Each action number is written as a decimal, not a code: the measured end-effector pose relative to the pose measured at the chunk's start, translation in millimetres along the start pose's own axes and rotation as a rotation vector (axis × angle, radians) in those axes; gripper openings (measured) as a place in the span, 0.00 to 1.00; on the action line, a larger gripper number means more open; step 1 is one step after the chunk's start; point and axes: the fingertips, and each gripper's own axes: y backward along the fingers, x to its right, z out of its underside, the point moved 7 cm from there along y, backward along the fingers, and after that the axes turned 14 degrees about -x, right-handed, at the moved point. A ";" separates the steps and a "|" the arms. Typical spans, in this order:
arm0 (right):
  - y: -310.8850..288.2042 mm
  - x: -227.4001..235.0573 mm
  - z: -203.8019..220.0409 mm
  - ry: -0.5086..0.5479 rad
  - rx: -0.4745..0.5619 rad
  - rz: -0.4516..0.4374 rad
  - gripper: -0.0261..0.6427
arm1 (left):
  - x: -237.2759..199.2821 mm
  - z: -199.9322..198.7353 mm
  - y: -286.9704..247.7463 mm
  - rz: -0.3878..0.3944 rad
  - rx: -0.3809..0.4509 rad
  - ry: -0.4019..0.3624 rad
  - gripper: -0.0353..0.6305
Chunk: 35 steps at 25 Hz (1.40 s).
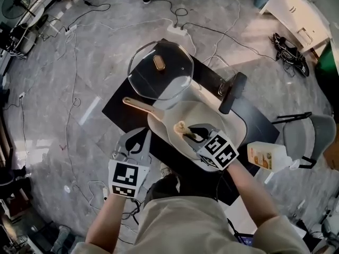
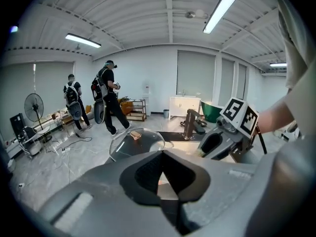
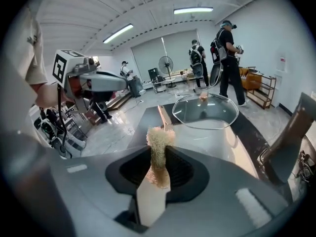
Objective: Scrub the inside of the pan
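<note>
A cream pan with a wooden handle sits on the black table. My right gripper hangs over the pan's near part and is shut on a scrub brush. Its pale bristle head points into the pan. In the right gripper view the brush stands between the jaws of that gripper, above the pan. My left gripper is at the pan's near left edge. It is shut with nothing in it.
A glass lid with a wooden knob leans behind the pan. A dark upright handle-like object stands at the table's right. A detergent bottle and a grey chair are to the right. Cables cross the floor; people stand far off.
</note>
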 end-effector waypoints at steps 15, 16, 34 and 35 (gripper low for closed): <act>-73.7 -1.6 42.4 0.020 -0.162 -0.195 0.19 | 13.6 43.5 -62.0 0.081 -0.136 0.009 0.06; -77.1 -1.7 44.2 0.020 -0.171 -0.210 0.19 | 14.6 45.8 -64.2 0.086 -0.143 0.012 0.06; -134.8 42.6 33.7 0.040 -0.222 -0.156 0.19 | 4.5 65.6 -81.2 0.084 -0.142 0.066 0.06; -138.0 47.6 31.6 0.046 -0.223 -0.135 0.19 | 3.9 65.7 -81.8 0.084 -0.141 0.067 0.06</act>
